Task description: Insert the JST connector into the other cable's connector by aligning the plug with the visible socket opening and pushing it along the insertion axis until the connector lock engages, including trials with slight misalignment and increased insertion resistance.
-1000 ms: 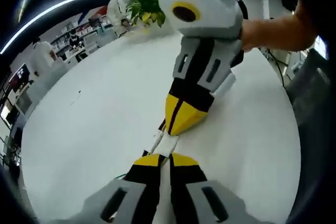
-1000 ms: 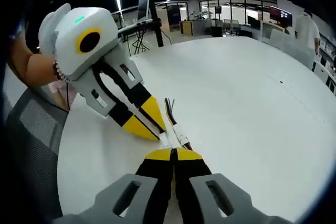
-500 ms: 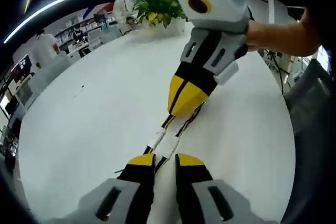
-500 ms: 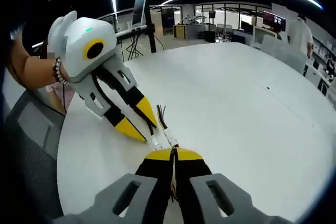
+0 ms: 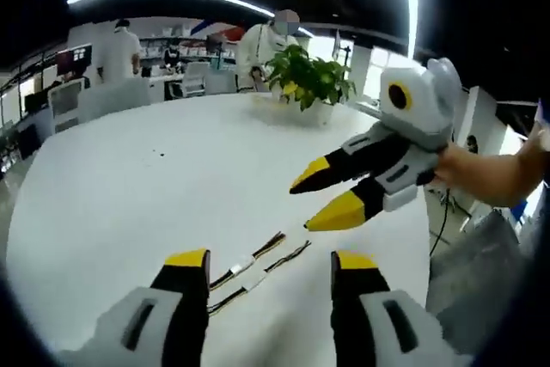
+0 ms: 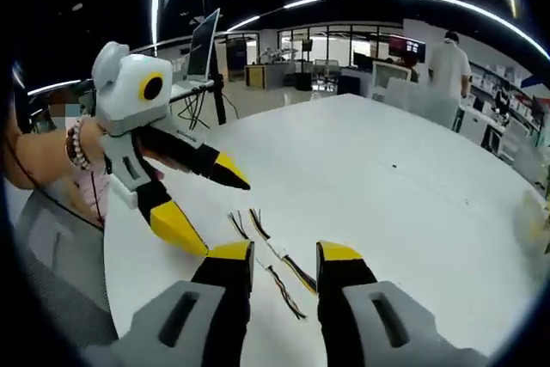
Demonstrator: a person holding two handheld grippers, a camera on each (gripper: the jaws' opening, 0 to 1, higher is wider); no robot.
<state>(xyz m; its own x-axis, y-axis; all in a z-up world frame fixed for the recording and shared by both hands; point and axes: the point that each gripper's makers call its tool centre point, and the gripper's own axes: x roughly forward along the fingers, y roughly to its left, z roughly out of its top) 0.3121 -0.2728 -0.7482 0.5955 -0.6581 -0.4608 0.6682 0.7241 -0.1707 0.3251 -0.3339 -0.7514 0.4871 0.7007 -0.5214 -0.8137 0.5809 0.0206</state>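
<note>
In the left gripper view, the left gripper (image 5: 268, 266) is seen with its yellow-tipped jaws spread wide apart and nothing held between them. Between and just beyond the jaw tips, two cables (image 5: 254, 270) are laid side by side on the white worktop (image 5: 129, 178), each with a small white JST connector (image 5: 244, 264) at mid-length; whether the connectors are mated cannot be told. Further right, the right gripper (image 5: 320, 204) is held above the worktop by a hand (image 5: 481, 180), its jaws parted and empty. A potted plant (image 5: 311, 82) is set at the far edge of the worktop, and people are seen standing beyond it.

In the right gripper view, the left gripper (image 6: 210, 212) is seen at the left, held by a hand wearing a bead bracelet (image 6: 76, 145), its jaws opened wide and clear of the cables. The cables (image 6: 273, 261) are stretched on the worktop (image 6: 412, 178) just ahead of the right gripper (image 6: 284, 255), whose jaws are spread with nothing gripped. A standing person (image 6: 447, 66) is visible at the far right.
</note>
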